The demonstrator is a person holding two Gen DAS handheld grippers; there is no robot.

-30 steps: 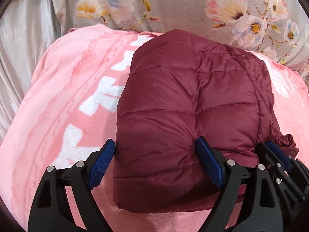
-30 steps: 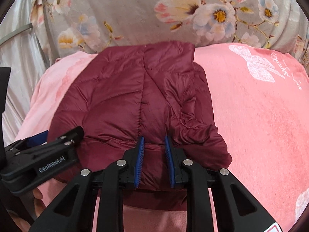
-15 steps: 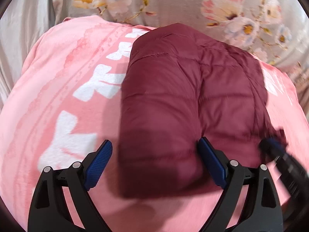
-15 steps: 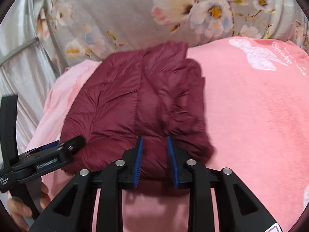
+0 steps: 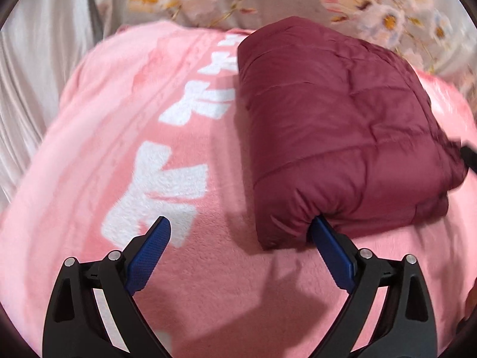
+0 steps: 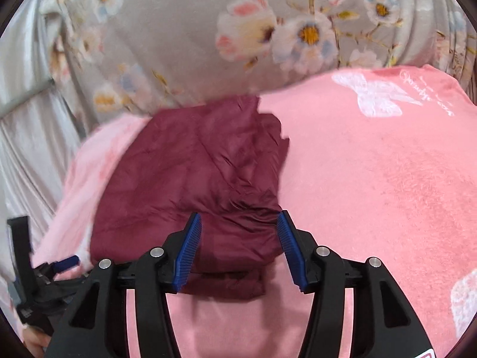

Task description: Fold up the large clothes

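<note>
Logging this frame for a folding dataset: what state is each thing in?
maroon puffer jacket: folded into a bundle, lying on the blanket.
pink blanket: spread flat.
left gripper: open, one pad touching the jacket's edge.
right gripper: jaws just opened, straddling the jacket's corner.

Pink blanket [image 5: 208, 283], floral bedding [image 6: 238, 29] behind.

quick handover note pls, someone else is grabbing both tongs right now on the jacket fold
Left tongs: open wide, empty; one blue pad touches the near edge of the maroon puffer jacket.
Right tongs: jaws just opened, pads apart around the jacket's near corner, not pinching it.
Jacket: folded into a compact bundle on the pink blanket, near the floral bedding.
Done: the fold looks complete, both grips released.
Left: probably just back both tongs away; tidy the rumpled right side if needed.
</note>
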